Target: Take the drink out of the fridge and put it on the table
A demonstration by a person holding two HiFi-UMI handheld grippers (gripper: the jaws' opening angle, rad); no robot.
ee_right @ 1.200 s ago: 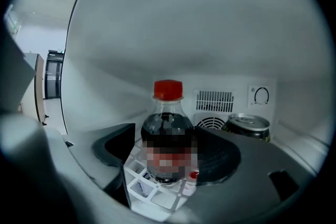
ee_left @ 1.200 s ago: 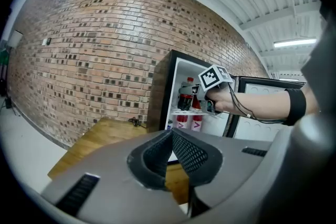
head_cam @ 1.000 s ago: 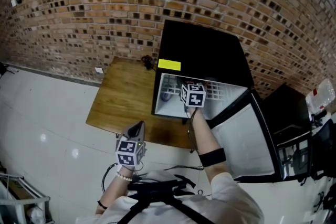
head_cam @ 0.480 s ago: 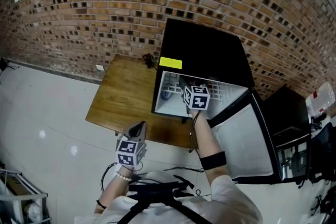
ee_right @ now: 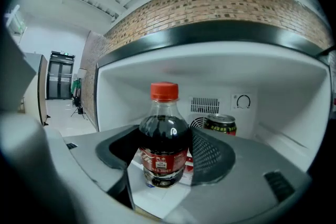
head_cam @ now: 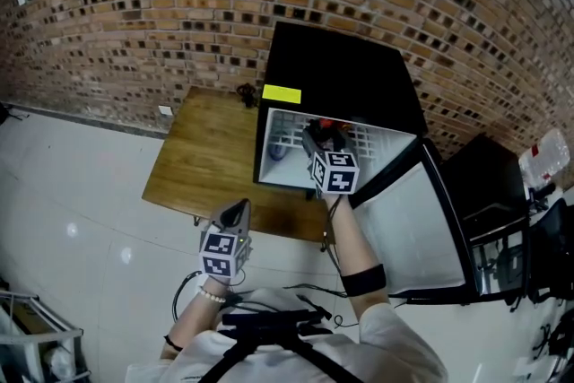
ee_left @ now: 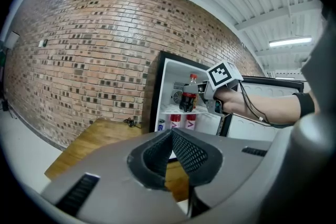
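Right tongs (ee_right: 164, 153) clamped on the cola bottle (ee_right: 164, 128) inside the open fridge (head_cam: 341, 85).
Black fridge standing on the wooden surface (head_cam: 202, 166), door swung wide. Red-capped bottle upright at the front of the top compartment, a can (ee_right: 219, 123) behind it. Left tongs (ee_left: 171, 134) pressed together, empty, near the surface's front edge.
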